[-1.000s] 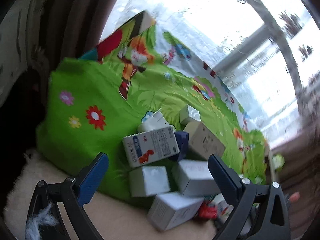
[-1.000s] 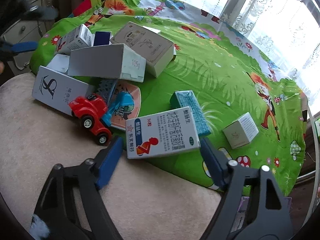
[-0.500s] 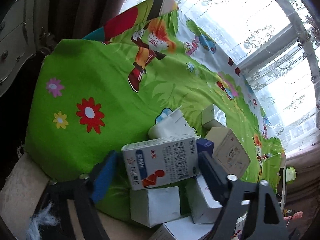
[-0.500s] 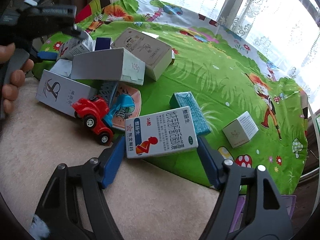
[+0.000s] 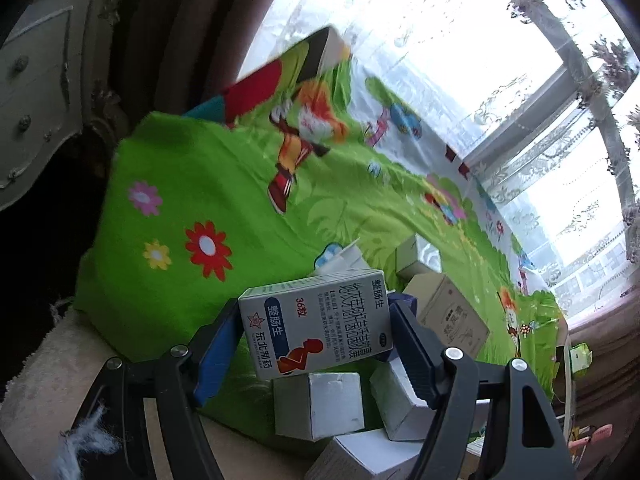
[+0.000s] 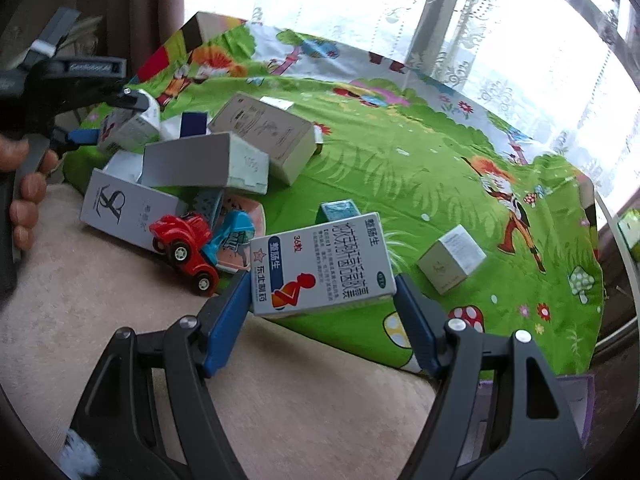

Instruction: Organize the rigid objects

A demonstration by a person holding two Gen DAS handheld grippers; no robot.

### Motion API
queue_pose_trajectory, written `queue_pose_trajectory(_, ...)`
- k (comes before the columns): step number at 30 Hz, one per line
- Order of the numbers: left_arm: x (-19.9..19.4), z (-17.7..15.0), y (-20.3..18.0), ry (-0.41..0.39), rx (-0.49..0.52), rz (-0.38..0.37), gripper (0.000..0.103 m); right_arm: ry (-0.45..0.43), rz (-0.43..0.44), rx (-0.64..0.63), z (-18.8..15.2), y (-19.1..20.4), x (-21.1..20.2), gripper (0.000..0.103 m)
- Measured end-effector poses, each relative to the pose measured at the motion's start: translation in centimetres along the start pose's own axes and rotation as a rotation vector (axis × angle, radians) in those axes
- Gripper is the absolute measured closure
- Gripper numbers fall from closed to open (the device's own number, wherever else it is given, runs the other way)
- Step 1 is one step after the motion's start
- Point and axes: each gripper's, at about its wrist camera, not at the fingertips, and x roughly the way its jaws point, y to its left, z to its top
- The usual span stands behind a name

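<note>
My left gripper (image 5: 316, 336) is shut on a white medicine box with blue and red print (image 5: 316, 324), held above a pile of white boxes (image 5: 320, 404) on the green cartoon mat (image 5: 192, 168). My right gripper (image 6: 320, 300) is shut on an identical white medicine box (image 6: 320, 264), raised a little over the mat's front edge (image 6: 360, 328). The left gripper and the hand holding it also show in the right wrist view (image 6: 80, 136), at the far left beside the box pile.
In the right wrist view, a red toy car (image 6: 184, 240), a blue toy (image 6: 230, 236), a large grey box (image 6: 200, 164), a beige box (image 6: 264, 132), a teal box (image 6: 340, 210) and a small cube box (image 6: 452, 260) lie on the mat. Beige carpet (image 6: 100, 320) borders it; windows stand behind.
My left gripper moved onto the medicine box, closed on it and lifted it. My right gripper closed on its box and raised it slightly.
</note>
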Motion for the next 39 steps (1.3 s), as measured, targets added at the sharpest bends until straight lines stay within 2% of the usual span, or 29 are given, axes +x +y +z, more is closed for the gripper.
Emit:
queue_pose_trajectory(7, -3.7, -0.7, -1.6, -0.106, 0.067, -0.033, 0.029, -0.016, 0.009, 0.092, -0.9, -1.7, -1.4, 0.028)
queue_pose_trajectory(14, -6.3, -3.3, -5.1, -0.114, 0.174, -0.125, 0.029, -0.012, 0.03, 0.198, -2.4, -3.6, -2.9, 0.028)
queue_pose_trajectory(21, -6.5, -7.6, -9.6, 0.006, 0.289, -0.233, 0.029, 0.0, 0.047, 0.326, -4.8, -6.5, -4.6, 0.028)
queue_pose_trajectory(26, -6.1, -11.1, -12.5, 0.124, 0.368, -0.329, 0.029, 0.016, 0.052, 0.427, -7.1, -9.1, -5.9, 0.028)
queue_pose_trajectory(34, -6.5, -17.3, -17.1, 0.298, 0.521, -0.494, 0.029, 0.036, -0.065, 0.576, -11.1, -15.3, -7.8, 0.028)
queue_pose_trajectory(39, -6.8, -21.2, -20.1, 0.374, 0.633, -0.57, 0.029, 0.017, -0.13, 0.646, -12.8, -18.5, -9.6, 0.028)
